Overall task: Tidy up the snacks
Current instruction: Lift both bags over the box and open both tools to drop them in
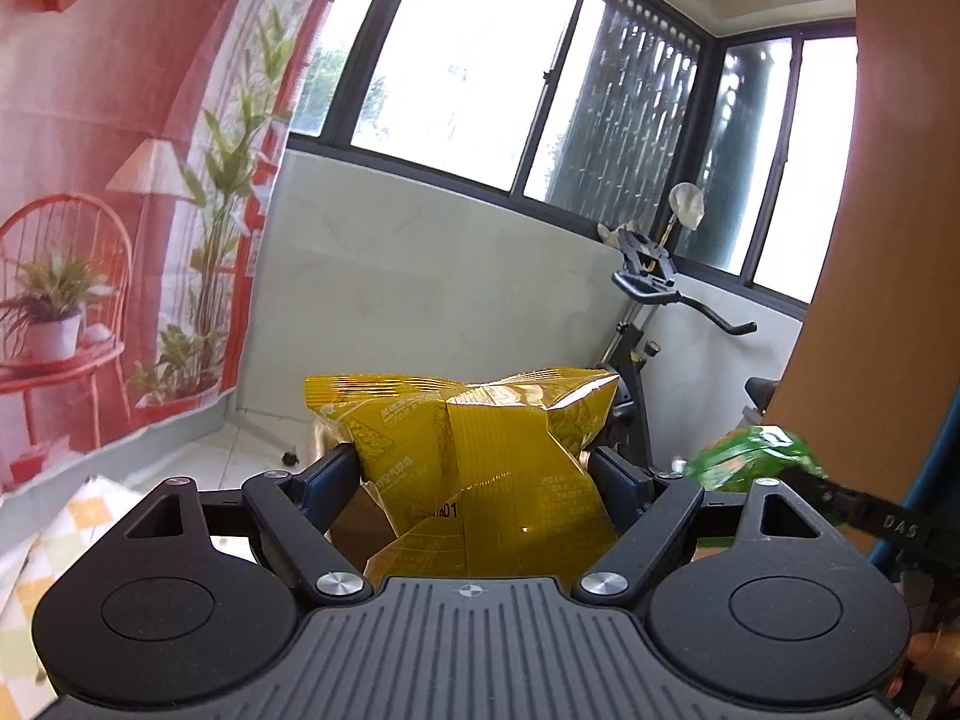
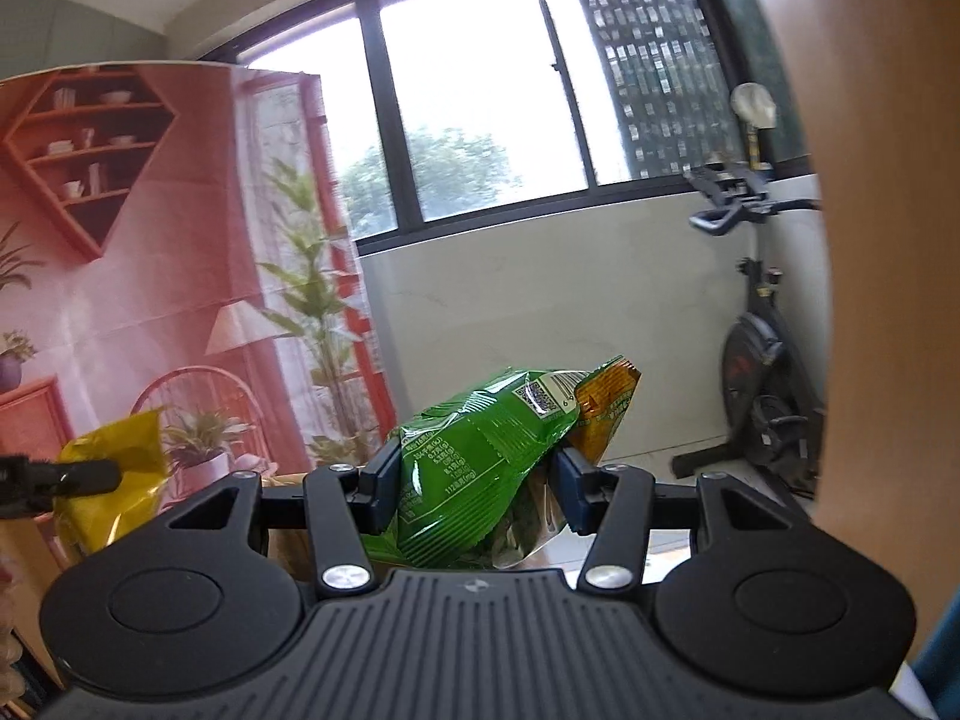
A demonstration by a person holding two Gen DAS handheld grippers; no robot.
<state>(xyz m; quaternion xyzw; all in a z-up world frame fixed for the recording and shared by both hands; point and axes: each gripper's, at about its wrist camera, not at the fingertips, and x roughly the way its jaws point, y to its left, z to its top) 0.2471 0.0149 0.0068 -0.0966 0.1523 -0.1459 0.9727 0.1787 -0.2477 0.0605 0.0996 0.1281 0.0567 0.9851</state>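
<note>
Windowed room behind; left gripper (image 1: 474, 468) clamps a yellow snack bag (image 1: 480, 456), right gripper (image 2: 474, 480) a green snack bag (image 2: 480, 456), both aloft, neither yet placed.

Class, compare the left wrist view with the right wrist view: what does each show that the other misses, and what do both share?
Left only: a checkered cloth at lower left.
Right only: an orange bag behind the green bag, and printed shelves on the backdrop.
Both: the yellow bag gripped by the left gripper, the green bag gripped by the right gripper, the window and the exercise bike.
</note>
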